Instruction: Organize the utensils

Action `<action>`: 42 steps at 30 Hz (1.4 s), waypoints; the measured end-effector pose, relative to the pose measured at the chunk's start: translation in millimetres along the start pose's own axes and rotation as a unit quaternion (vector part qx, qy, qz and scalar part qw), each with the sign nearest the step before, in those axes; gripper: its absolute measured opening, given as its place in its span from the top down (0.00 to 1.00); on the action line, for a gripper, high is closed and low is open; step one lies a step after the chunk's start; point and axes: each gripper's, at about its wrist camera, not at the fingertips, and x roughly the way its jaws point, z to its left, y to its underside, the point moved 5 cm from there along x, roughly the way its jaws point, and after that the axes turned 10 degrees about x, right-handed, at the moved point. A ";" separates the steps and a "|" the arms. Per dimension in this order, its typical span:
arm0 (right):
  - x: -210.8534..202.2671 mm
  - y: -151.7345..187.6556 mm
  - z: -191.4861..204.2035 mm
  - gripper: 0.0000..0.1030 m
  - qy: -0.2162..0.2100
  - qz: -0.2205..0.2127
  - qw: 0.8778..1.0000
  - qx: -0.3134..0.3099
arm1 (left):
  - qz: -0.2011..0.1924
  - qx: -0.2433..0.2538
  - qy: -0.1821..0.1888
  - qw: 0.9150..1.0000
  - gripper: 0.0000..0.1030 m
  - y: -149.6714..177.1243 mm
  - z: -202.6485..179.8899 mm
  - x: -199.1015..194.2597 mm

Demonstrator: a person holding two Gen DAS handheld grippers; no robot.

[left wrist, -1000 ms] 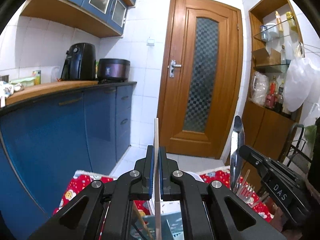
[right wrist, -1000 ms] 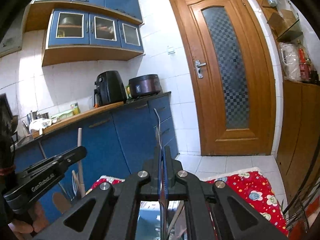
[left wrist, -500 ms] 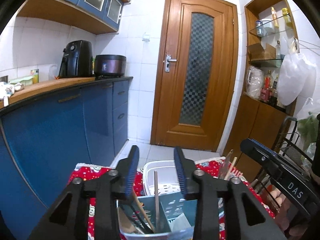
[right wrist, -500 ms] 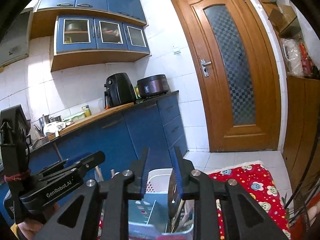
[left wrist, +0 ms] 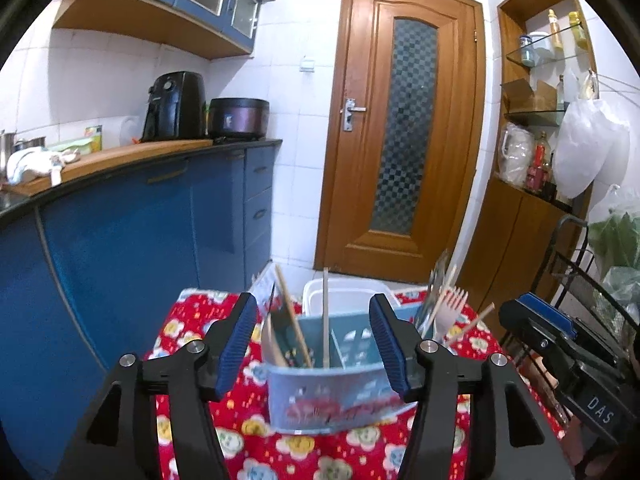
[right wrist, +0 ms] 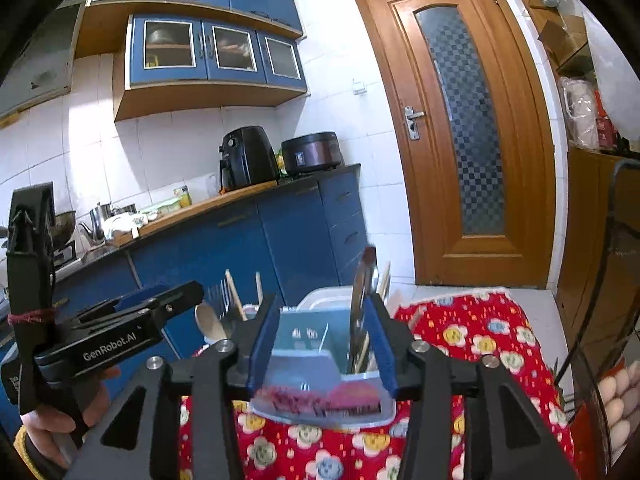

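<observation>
I have both grippers backed off above the blue utensil caddy (left wrist: 332, 376), which sits on the red flowered cloth (left wrist: 192, 320) with a white basket (left wrist: 344, 292) just behind it. My left gripper (left wrist: 314, 344) has its fingers spread wide and holds nothing; the wooden chopstick (left wrist: 325, 316) stands upright in a middle compartment, leaning on the divider so it stays put. My right gripper (right wrist: 318, 348) is equally wide and empty, with the metal spoon (right wrist: 362, 292) standing in the right-hand compartment beside other utensils. A second ago each pair of fingers was pinched tight on its utensil, held high; half a second ago they had just parted over the caddy, and now both sit wider and further back
</observation>
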 end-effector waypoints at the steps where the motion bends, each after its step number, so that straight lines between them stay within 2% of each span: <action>1: -1.2 5.0 -1.0 0.49 0.002 0.004 1.000 0.002 | 0.002 0.000 -0.001 1.000 0.40 3.7 -0.5 -2.1; 8: -6.1 35.9 -11.3 0.40 0.018 0.028 0.999 0.015 | 0.018 0.001 -0.011 1.000 0.39 34.9 -5.7 -14.5; 20: -4.9 72.3 -23.4 0.34 0.047 0.053 0.997 0.020 | 0.051 0.006 -0.012 0.999 0.38 72.7 -13.2 -7.4; 30: 1.6 93.5 -33.3 0.34 0.064 0.070 0.995 0.016 | 0.070 0.005 -0.018 0.997 0.38 96.4 -17.8 3.8; 42: 7.3 104.3 -40.6 0.33 0.071 0.082 0.994 0.020 | 0.084 -0.003 -0.025 0.996 0.38 110.5 -15.4 12.1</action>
